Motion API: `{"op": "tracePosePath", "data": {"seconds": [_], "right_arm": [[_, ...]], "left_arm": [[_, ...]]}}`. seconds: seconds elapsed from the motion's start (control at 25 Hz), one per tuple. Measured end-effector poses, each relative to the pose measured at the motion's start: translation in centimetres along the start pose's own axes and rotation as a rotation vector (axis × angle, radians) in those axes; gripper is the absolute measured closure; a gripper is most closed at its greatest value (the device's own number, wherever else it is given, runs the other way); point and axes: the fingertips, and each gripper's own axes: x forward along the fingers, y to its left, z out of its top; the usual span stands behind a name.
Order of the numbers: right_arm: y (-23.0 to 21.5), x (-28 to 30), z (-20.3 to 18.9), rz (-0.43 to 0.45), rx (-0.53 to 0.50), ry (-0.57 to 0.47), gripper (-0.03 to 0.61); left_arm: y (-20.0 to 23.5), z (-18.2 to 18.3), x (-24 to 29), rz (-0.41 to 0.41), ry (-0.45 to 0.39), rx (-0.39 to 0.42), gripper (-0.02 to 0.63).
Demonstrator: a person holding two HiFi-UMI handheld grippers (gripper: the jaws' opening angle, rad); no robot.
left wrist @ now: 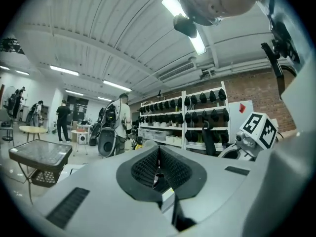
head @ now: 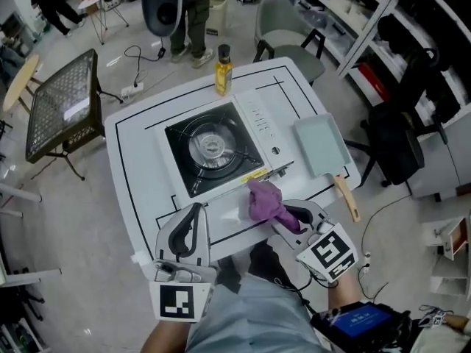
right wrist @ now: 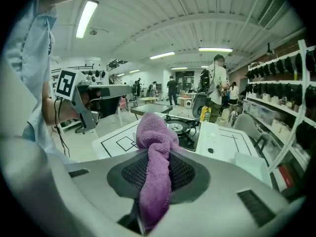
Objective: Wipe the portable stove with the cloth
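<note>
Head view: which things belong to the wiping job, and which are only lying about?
Job: portable stove; purple cloth; right hand-held gripper, gripping the cloth.
Lying about: yellow bottle; pale pan with wooden handle; grey chair; mesh side table.

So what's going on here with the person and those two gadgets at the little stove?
A person stands at a white table, holding tongs in each hand. The right tongs are clamped on a purple cloth, held up by the near edge of the portable stove; it does not look to be wiping yet. The left tongs are shut and empty alongside. A bottle stands behind the stove, and a pale pan lies to its right.
</note>
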Motion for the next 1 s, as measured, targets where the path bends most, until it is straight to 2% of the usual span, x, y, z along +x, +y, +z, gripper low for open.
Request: {"op": "tracePosePath", "data": {"seconds": [0.12,0.28,0.6,0.72,1.0], "right_arm": [[-1.9,-1.9,0.4,-0.058,0.036,-0.008,0.465],[-5.0,-2.3,-0.1,-0.079,0.071,-0.008,0.465],[-10.9,1.2,-2.1,0.033,0.204,0.085,0.469],[-13.0,2.7,-2.4,0.071,0.231,0.133,0.469],[-15.9,5.3,-2.8,0.141,0.261,0.224,0.469]], "left_arm": [[-1.2,1.8,0.9,-0.040,-0.047,0.057,0.595],[-2.1,2.0,3.4,-0.063,-0.042,0.081,0.595],[-1.1,0.5,10.1,-0.031,0.040,0.030,0.595],[-0.7,1.1,12.7,-0.030,0.010,0.012,0.595],[1.4,-0.5,15.7,0.057,0.071,-0.027,0.595]]}}
